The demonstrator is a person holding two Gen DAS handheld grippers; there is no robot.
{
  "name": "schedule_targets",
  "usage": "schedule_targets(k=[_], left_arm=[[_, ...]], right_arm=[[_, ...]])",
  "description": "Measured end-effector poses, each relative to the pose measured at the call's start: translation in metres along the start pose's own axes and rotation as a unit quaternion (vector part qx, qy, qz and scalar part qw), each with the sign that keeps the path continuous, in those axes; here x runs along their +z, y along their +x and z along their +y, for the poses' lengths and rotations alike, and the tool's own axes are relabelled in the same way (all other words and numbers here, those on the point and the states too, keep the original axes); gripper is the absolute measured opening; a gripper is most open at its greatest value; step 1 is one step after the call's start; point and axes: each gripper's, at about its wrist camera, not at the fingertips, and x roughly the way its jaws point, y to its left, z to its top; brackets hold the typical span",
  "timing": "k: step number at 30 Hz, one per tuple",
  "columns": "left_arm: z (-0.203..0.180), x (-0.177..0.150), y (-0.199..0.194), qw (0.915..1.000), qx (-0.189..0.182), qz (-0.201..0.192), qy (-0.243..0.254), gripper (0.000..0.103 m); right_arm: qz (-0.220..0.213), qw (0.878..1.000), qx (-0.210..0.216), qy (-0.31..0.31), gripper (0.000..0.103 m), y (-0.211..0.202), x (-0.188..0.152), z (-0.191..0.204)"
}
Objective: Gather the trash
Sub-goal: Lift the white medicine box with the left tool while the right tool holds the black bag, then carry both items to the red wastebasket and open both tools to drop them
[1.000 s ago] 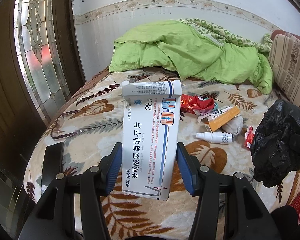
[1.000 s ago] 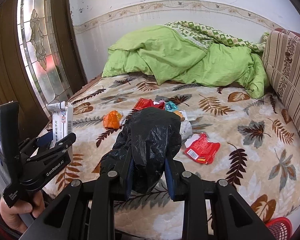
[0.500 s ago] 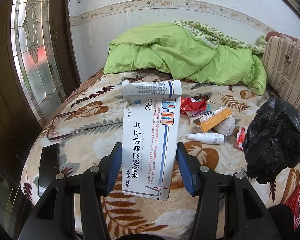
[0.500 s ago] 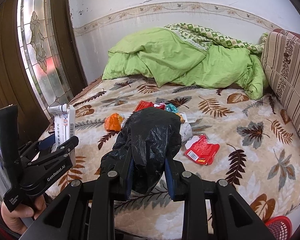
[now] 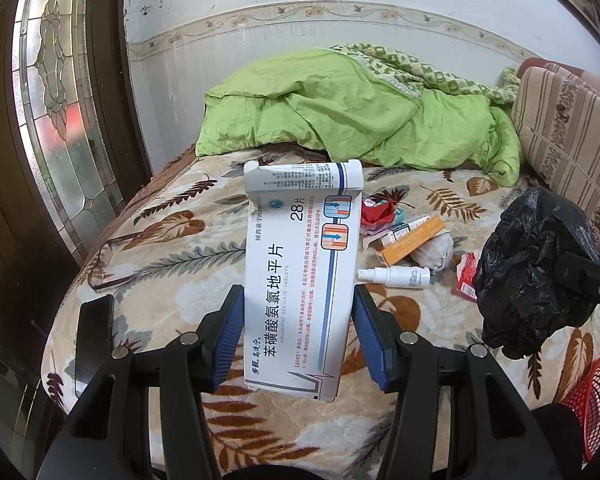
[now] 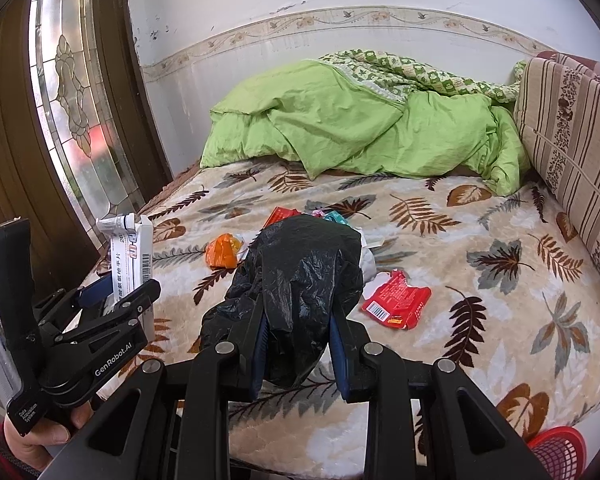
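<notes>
Left gripper (image 5: 298, 332): clenched on a white tablet box (image 5: 302, 276), pads pressing both long sides, box held upright above the near edge of the bed (image 5: 152, 264)
Right gripper (image 6: 298, 344): clamped on a crumpled black bag (image 6: 300, 280), held above the near edge of the bed; no open mouth of the bag can be made out
Collected so far: one box lifted off the bed but not yet in the bag; what the bag already holds cannot be told
Left on the bed, middle: red wrapper (image 5: 378, 214), orange box (image 5: 412, 240), white spray bottle (image 5: 396, 277), grey-white wad (image 5: 434, 250), all close together; an orange packet (image 6: 221, 255) just beside them toward the left edge
Left on the bed, toward the near edge: flat red packet (image 6: 396, 300), apart from the cluster
Not trash by the look of it: green quilt (image 5: 352, 112) at the far edge, dark phone (image 5: 94, 340) at the near left corner
Progress, as judged: early, most litter untouched; next the bag must be opened to take the box
Change from the earlier frames: both grips the same, box and bag in the same jaws; left view has swung a little, bag sits slightly nearer the box; litter unmoved
</notes>
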Motion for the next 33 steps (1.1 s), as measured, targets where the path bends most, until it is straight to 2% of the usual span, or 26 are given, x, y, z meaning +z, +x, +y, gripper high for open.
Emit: schedule_targets(k=[13, 19, 22, 26, 30, 33], left_arm=[[-0.017, 0.001, -0.005, 0.9998, -0.012, 0.002, 0.017, 0.053], [-0.033, 0.000, -0.006, 0.9987, -0.039, 0.009, 0.032, 0.053], [-0.046, -0.003, -0.007, 0.9969, -0.065, 0.014, 0.042, 0.053], [-0.067, -0.008, -0.007, 0.9904, -0.123, 0.030, 0.056, 0.053], [-0.097, -0.015, -0.006, 0.9790, -0.180, 0.051, 0.082, 0.053], [-0.126, -0.020, -0.009, 0.9663, -0.225, 0.065, 0.106, 0.053]], right_arm=[[-0.006, 1.000, -0.003, 0.023, 0.029, -0.009, -0.002, -0.017], [-0.011, 0.999, -0.012, 0.039, 0.029, -0.018, -0.007, -0.034], [-0.012, 0.998, -0.024, 0.051, 0.029, -0.025, -0.012, -0.049], [-0.011, 0.996, -0.052, 0.075, 0.029, -0.041, -0.024, -0.080], [-0.010, 0.991, -0.087, 0.105, 0.029, -0.064, -0.042, -0.115], [-0.005, 0.985, -0.114, 0.132, 0.029, -0.083, -0.058, -0.143]])
